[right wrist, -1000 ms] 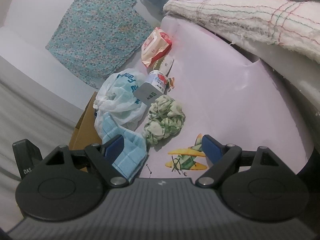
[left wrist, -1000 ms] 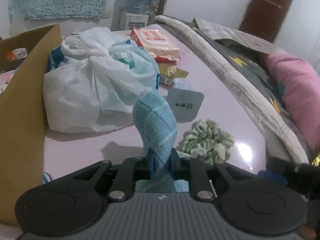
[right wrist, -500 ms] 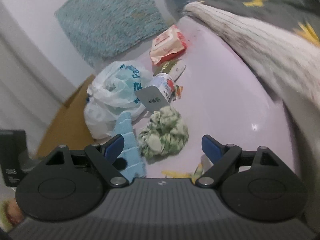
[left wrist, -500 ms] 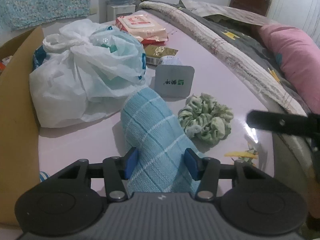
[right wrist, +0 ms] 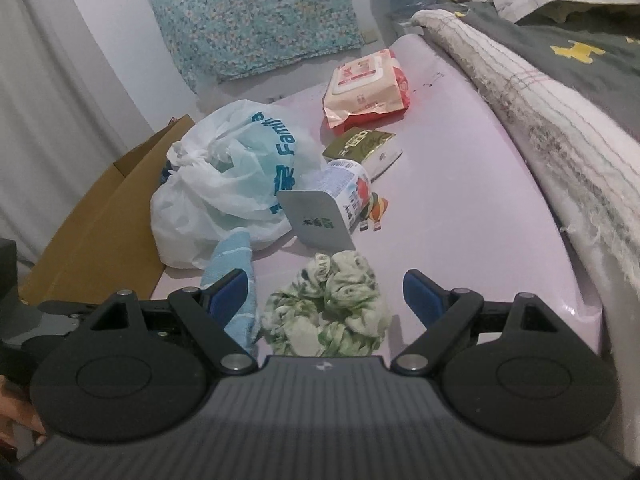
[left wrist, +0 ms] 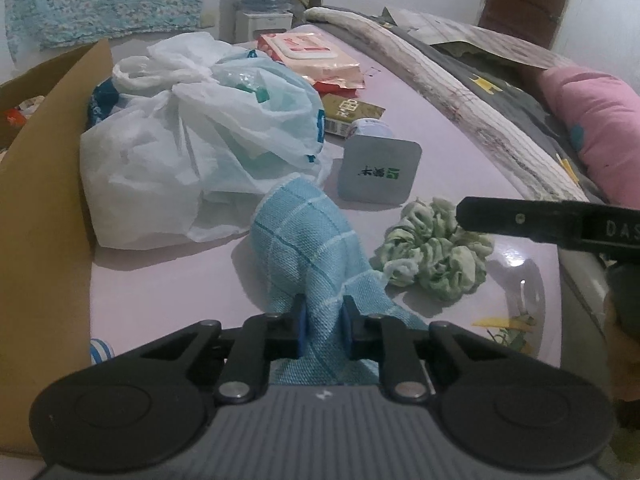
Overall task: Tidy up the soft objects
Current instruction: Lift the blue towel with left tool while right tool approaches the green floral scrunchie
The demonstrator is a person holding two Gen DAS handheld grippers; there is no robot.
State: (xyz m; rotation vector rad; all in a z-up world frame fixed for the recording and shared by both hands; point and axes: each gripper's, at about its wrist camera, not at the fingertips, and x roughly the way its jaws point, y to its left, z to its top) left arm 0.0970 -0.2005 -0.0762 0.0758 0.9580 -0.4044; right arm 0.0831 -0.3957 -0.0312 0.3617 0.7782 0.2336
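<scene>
Left tongs (left wrist: 323, 330) grip a blue cloth (left wrist: 308, 240) on the pink tabletop (left wrist: 168, 280); right tongs (right wrist: 326, 294) hang open around a green scrunchie (right wrist: 326, 308).

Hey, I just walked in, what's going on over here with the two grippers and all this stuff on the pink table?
A person is sorting soft things with two handheld grippers. The left gripper is shut on a light blue checked woven cloth, which bulges up ahead of the fingers over the glossy pink tabletop. The right gripper is open, its fingers either side of the pale green ruffled fabric scrunchie, not closed on it. A knotted white plastic bag sits just beyond, next to a brown cardboard box.
</scene>
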